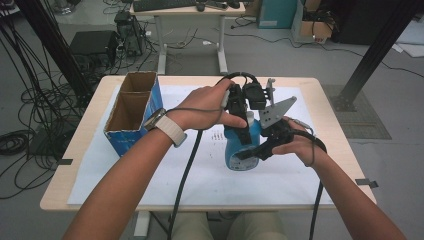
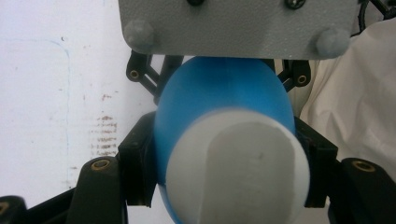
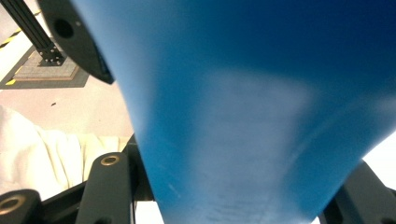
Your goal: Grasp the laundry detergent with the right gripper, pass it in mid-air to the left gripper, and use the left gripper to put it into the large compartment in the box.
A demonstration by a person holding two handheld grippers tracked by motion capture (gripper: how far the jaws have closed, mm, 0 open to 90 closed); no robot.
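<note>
A blue bottle [image 1: 235,150] with a white cap [image 1: 250,119] is held over the middle of the white sheet between both grippers. My left gripper [image 1: 244,131] comes down from above and is shut on the bottle's upper part. In the left gripper view its jaws clamp the blue body [image 2: 224,102] just behind the cap [image 2: 243,163]. My right gripper [image 1: 251,152] reaches in from the right and is shut on the lower body. The blue bottle wall [image 3: 261,93] sits tight between the right gripper's [image 3: 233,196] black jaws.
An open cardboard box [image 1: 131,141] with blue sides stands at the table's left. A white sheet [image 1: 150,175] covers most of the wooden table [image 1: 90,125]. Cables trail from both grippers toward the near edge. A desk, cables and black frame posts stand on the floor behind.
</note>
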